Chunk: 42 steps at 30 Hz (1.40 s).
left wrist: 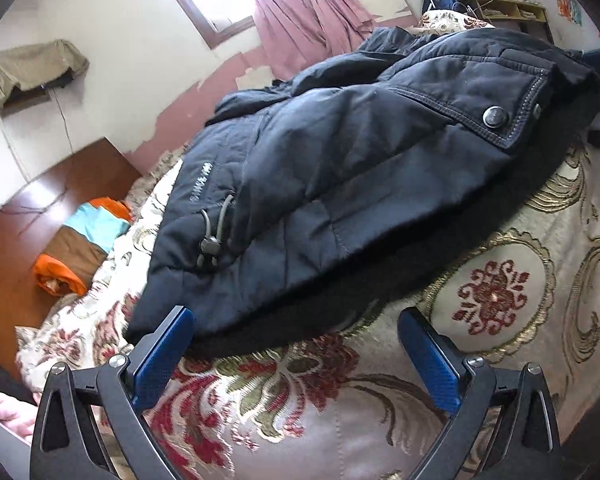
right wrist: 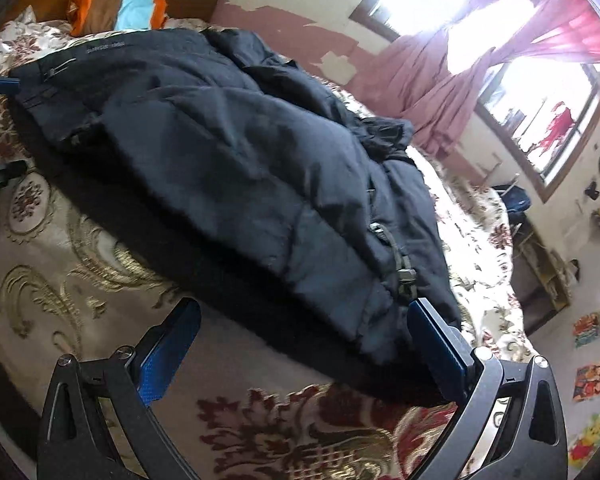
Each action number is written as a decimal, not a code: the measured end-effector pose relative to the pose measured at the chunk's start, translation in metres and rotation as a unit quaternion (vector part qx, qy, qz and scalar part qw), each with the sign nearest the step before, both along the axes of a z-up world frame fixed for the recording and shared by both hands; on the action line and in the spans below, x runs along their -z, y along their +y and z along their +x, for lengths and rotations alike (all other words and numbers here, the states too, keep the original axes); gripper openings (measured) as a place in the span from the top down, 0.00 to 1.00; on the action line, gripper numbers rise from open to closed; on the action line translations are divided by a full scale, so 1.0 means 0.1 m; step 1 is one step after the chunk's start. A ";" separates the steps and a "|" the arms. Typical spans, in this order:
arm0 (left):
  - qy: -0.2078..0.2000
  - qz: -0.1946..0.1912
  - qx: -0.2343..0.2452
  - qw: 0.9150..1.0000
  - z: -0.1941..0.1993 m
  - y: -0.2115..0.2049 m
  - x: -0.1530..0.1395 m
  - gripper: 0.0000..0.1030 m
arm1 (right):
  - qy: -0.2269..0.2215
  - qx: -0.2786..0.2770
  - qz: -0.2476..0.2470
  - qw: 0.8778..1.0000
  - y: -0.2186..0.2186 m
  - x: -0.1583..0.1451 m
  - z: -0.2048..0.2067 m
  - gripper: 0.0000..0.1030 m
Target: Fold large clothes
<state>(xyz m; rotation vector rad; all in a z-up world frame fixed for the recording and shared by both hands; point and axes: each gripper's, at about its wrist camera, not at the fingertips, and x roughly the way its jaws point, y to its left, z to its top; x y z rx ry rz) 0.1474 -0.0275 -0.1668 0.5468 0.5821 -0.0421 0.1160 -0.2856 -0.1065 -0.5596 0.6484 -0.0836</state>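
A large dark navy padded jacket (left wrist: 340,168) lies spread on a floral bedspread (left wrist: 500,292). It has a metal snap button and a grey drawcord toggle near its hem. My left gripper (left wrist: 296,332) is open and empty, its blue pads just in front of the jacket's near hem corner. In the right wrist view the same jacket (right wrist: 228,160) fills the middle, and my right gripper (right wrist: 304,324) is open and empty at its near hem, beside another cord toggle. The left gripper's blue tip (right wrist: 0,84) shows at the far left, by the jacket's far end.
An orange, brown and blue folded cloth (left wrist: 80,240) lies by the wooden headboard (left wrist: 60,184); it also shows in the right wrist view (right wrist: 116,8). Pink curtains (right wrist: 440,80) hang at the windows. A shelf unit (right wrist: 540,264) stands by the wall past the bed.
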 end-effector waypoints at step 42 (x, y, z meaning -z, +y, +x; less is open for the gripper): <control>-0.068 -0.051 0.002 0.996 -0.15 0.28 -0.54 0.93 | -0.123 -0.026 0.065 0.990 -0.06 -0.27 -0.31 0.94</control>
